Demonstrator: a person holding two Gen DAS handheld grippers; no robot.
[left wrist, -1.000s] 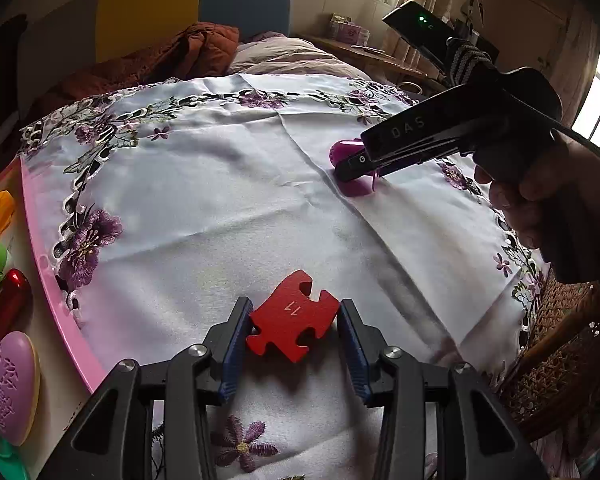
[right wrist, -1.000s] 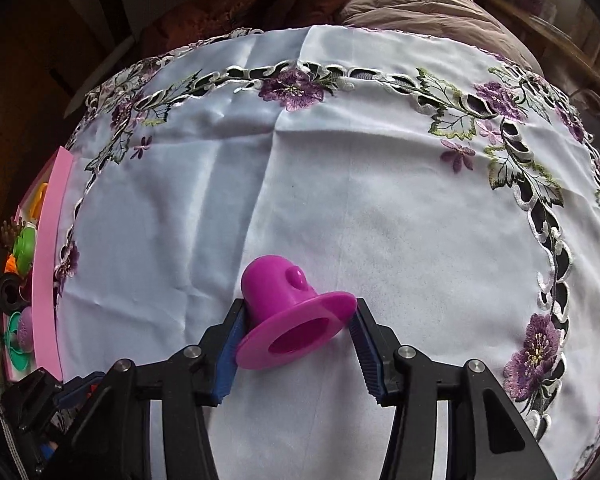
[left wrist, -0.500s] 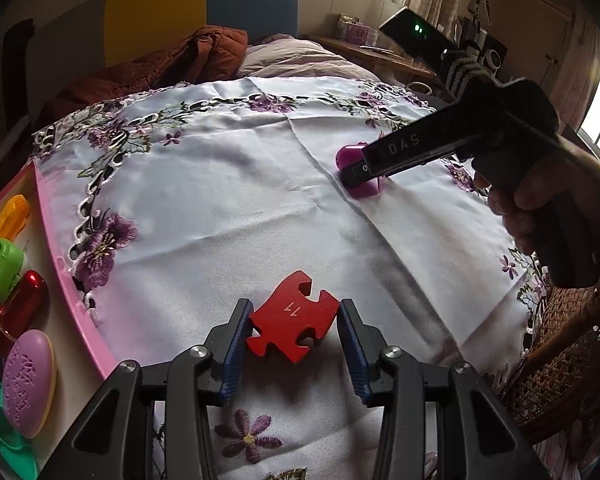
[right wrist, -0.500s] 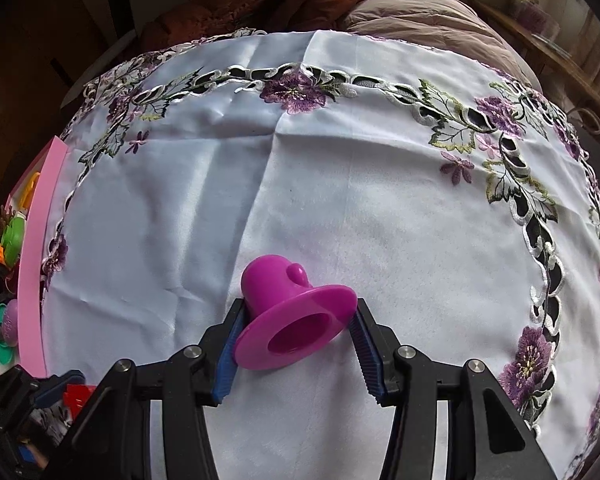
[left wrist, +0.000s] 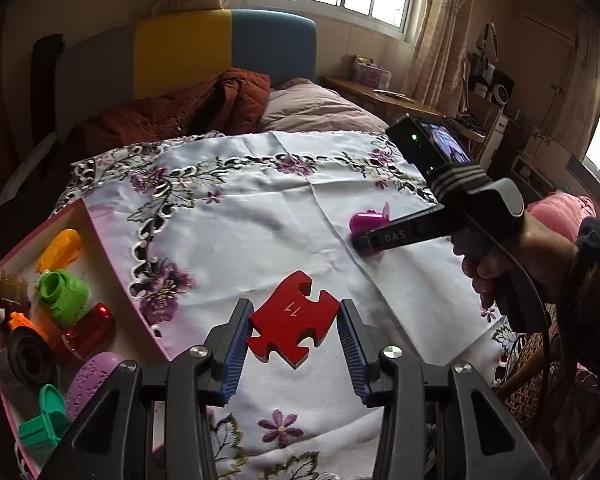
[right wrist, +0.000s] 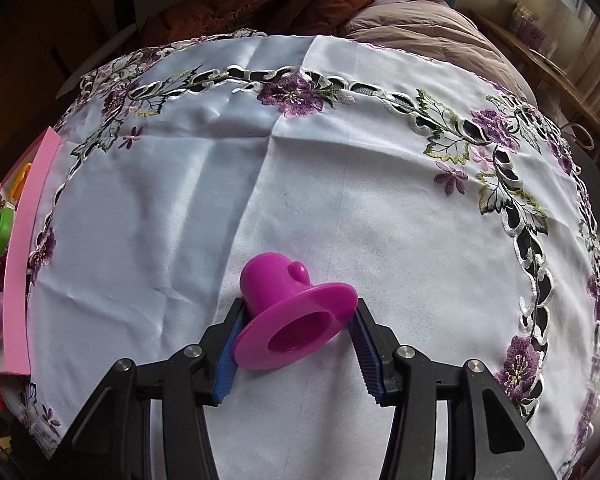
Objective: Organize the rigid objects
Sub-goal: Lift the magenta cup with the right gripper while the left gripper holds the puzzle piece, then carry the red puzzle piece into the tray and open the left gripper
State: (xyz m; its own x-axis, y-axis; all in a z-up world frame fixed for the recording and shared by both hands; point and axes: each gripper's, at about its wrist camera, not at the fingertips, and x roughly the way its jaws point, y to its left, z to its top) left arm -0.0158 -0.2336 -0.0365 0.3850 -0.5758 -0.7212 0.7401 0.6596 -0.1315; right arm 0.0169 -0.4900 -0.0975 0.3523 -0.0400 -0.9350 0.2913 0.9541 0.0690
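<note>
Left wrist view: the left hand-held gripper is seen from behind, its blue pads pressed against the two sides of a red puzzle piece marked "11" (the digits are read upside down). The piece is held clear of the white embroidered tablecloth that covers the bed. At the left edge a pink-rimmed box is shown, in which a yellow piece, a green ring-shaped piece, a shiny red piece, a black ring, a lilac oval piece and a teal piece are collected. At the right the right hand-held gripper is seen, gripped by a person's hand; its tip is lowered onto a magenta bell-shaped piece lying on the cloth. A rust-brown jacket and a yellow-and-blue headboard are seen beyond the cloth.

Right wrist view: the right hand-held gripper is closed on the magenta bell-shaped piece, the pads touching the flared rim on both sides (the open mouth is turned toward the camera). The piece is located near the middle of the tablecloth; whether it rests on the cloth cannot be told. The pink wall of the box is seen at the far left edge.
</note>
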